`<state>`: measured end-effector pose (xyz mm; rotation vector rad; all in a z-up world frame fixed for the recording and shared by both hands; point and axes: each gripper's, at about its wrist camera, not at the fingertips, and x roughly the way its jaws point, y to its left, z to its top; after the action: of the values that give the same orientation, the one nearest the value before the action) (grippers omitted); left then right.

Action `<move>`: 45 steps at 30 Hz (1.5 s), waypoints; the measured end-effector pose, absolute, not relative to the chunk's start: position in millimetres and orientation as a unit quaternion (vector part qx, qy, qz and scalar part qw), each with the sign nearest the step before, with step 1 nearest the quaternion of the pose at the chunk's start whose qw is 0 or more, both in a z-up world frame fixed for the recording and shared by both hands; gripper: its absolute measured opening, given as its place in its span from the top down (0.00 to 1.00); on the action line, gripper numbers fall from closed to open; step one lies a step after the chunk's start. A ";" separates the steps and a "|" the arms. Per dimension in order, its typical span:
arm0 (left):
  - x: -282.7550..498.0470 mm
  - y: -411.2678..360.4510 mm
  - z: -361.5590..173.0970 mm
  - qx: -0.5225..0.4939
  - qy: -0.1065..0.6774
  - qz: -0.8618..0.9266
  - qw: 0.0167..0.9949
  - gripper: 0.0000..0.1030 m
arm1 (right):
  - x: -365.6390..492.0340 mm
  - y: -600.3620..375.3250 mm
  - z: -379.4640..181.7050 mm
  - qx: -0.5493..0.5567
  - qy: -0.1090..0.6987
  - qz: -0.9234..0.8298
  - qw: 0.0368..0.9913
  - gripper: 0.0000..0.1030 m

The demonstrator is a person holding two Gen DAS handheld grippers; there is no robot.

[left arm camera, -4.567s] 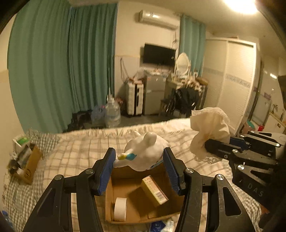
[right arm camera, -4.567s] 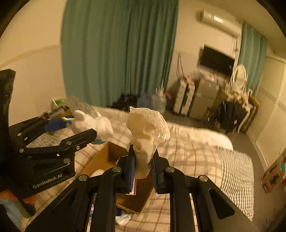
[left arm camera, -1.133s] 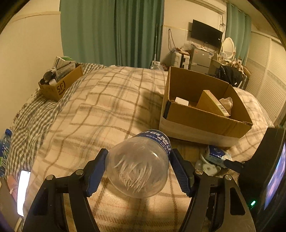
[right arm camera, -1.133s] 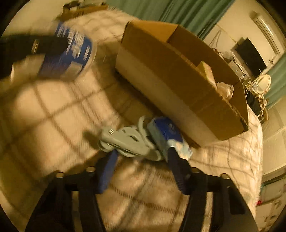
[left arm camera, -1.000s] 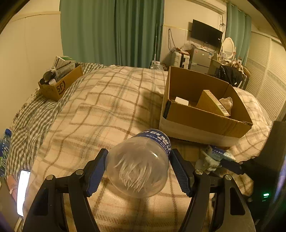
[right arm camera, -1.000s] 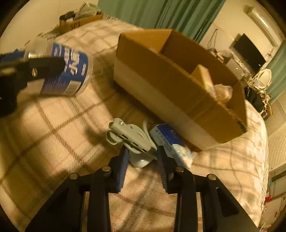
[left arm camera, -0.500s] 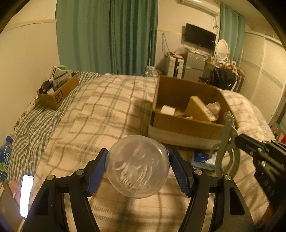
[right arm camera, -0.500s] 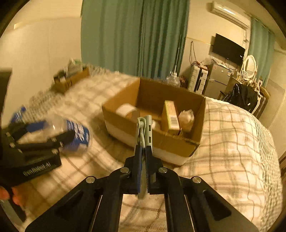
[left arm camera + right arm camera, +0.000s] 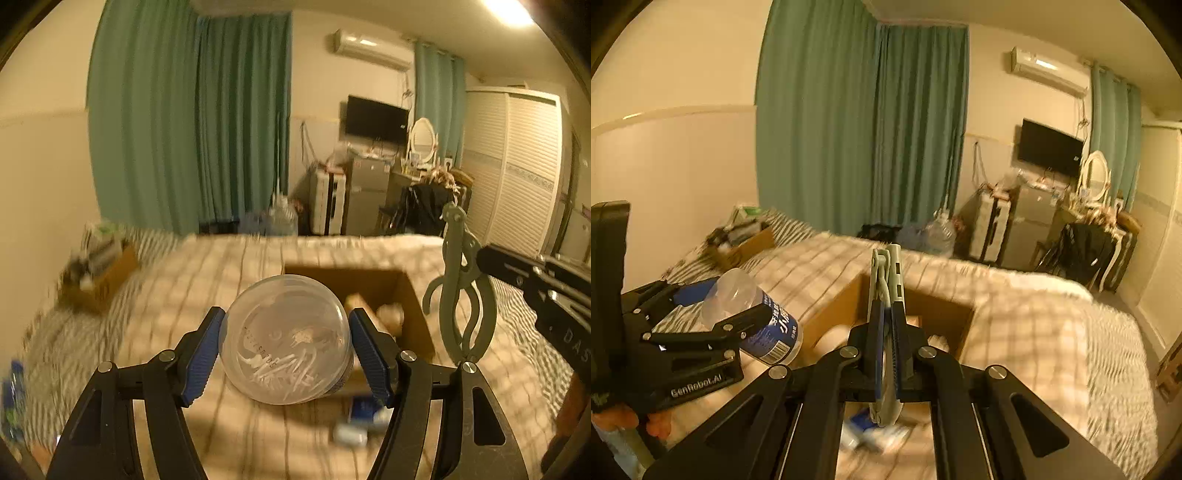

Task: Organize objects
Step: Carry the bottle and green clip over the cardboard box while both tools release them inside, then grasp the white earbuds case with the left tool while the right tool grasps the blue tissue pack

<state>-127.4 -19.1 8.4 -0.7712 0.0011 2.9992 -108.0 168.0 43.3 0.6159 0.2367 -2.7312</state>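
In the lower centre of the left wrist view, a clear plastic bottle (image 9: 286,341) is clamped between the blue pads of the left gripper (image 9: 286,350); its round base faces the camera, so its long axis is judged to run forward along the fingers, cap end away. In the right wrist view the same bottle, with its blue label, is seen at the left edge, tilted, base uppermost.

At the lower centre of that view, the right gripper (image 9: 886,354) is seen closed tight on a grey-green clip-like tool (image 9: 884,280), whose long axis stands nearly upright, its pivot end topmost.

Just below, a small blue-and-white packet (image 9: 871,430) lies on the checked bed (image 9: 1052,332).

Beyond, at mid-frame, the open cardboard box (image 9: 966,325) is seen, with items already inside.

The step in hand is judged to be carrying both things to the box; next, each would be brought over the opening and released.
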 end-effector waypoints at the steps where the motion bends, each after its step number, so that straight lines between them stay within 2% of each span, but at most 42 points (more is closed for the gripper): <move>1: -138.8 -14.6 13.2 -0.243 0.005 0.970 0.023 0.32 | -117.8 167.0 50.1 0.217 0.089 -0.959 0.160 0.97; 6: -183.2 3.9 13.0 -0.216 0.016 0.975 0.042 0.32 | -165.5 163.6 61.7 0.225 0.101 -0.961 0.127 0.97; 11: -215.6 27.7 -17.5 -0.227 0.045 0.971 0.059 0.32 | -208.9 153.9 40.2 0.258 0.114 -0.953 0.112 0.97; 18: -244.8 21.7 -47.7 -0.266 0.018 0.961 0.067 0.32 | -250.0 150.5 -7.3 0.302 0.096 -0.940 0.124 0.97; 23: -251.3 14.7 -60.2 -0.287 0.001 0.956 0.066 0.31 | -254.8 154.8 -20.7 0.308 0.082 -0.938 0.137 0.97; 24: -249.6 14.7 -59.6 -0.284 -0.001 0.956 0.068 0.28 | -253.8 155.9 -20.3 0.308 0.078 -0.938 0.141 0.97; 26: -243.7 13.5 -55.0 -0.276 -0.002 0.958 0.071 0.11 | -250.0 157.7 -14.7 0.300 0.072 -0.941 0.139 0.97; 27: -241.2 13.8 -52.6 -0.270 -0.003 0.960 0.070 0.09 | -246.9 158.5 -10.2 0.296 0.069 -0.943 0.138 0.95; 29: -232.1 11.9 -42.6 -0.256 0.004 0.965 0.055 0.06 | -236.5 164.4 5.7 0.286 0.062 -0.946 0.138 0.81; 30: -229.3 11.2 -38.0 -0.254 0.007 0.966 0.050 0.05 | -229.5 167.6 14.6 0.278 0.060 -0.949 0.137 0.64; 31: -225.0 10.1 -32.5 -0.255 0.009 0.966 0.048 0.04 | -219.8 171.3 24.9 0.267 0.060 -0.953 0.134 0.52; 35: -195.0 -0.9 -10.8 -0.254 -0.003 0.966 0.047 0.00 | -183.0 182.7 56.9 0.245 0.070 -0.959 0.124 0.41; 37: -177.4 -7.1 -3.8 -0.257 -0.010 0.965 0.046 0.00 | -162.4 189.8 66.8 0.241 0.074 -0.961 0.117 0.26; 39: -160.9 -13.2 1.8 -0.262 -0.020 0.964 0.045 0.00 | -146.9 196.6 70.8 0.243 0.075 -0.961 0.110 0.21; 42: -142.4 -20.1 7.0 -0.266 -0.030 0.962 0.050 0.00 | -127.8 203.8 67.4 0.253 0.079 -0.959 0.103 0.19; 45: -126.8 -21.5 2.3 -0.266 -0.031 0.963 0.029 0.00 | -114.8 208.5 56.2 0.254 0.081 -0.959 0.098 0.12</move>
<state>-126.8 -21.5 2.3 -0.8198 -0.0954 2.9710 -114.8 208.5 56.2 0.7521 0.2401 -2.8366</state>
